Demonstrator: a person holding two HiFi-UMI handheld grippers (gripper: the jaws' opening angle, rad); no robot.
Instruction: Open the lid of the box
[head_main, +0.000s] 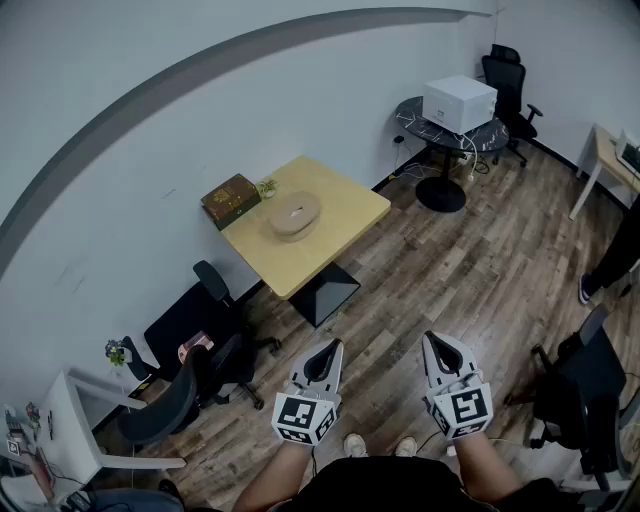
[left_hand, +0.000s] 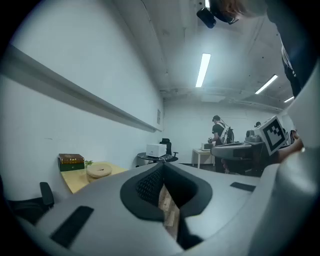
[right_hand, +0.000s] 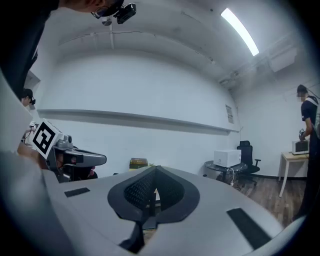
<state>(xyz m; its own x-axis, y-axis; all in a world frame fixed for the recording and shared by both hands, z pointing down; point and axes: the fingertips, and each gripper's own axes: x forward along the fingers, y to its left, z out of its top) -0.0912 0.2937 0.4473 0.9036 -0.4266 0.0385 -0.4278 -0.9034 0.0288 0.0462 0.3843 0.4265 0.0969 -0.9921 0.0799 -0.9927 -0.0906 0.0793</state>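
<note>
- Box (head_main: 231, 200), dark green with a brownish patterned lid, lay shut at the ten o'clock corner of the table (head_main: 350, 215), near the wall, with a round wooden dish (head_main: 294, 214) just beside it toward four o'clock.
- From where I stood it sat at about eleven o'clock, well apart from both tools.
- My left hand-held gripper (head_main: 324, 352) was clenched on nothing, and my right hand-held gripper (head_main: 441, 347) was likewise closed and empty.
- I judged the box stiff and fairly light, so it might slide when the lid was pulled; one tool should steady the base.
- The best hold looked to be the lid's edge away from the wall; whether it hinged or lifted off I could not tell.
</note>
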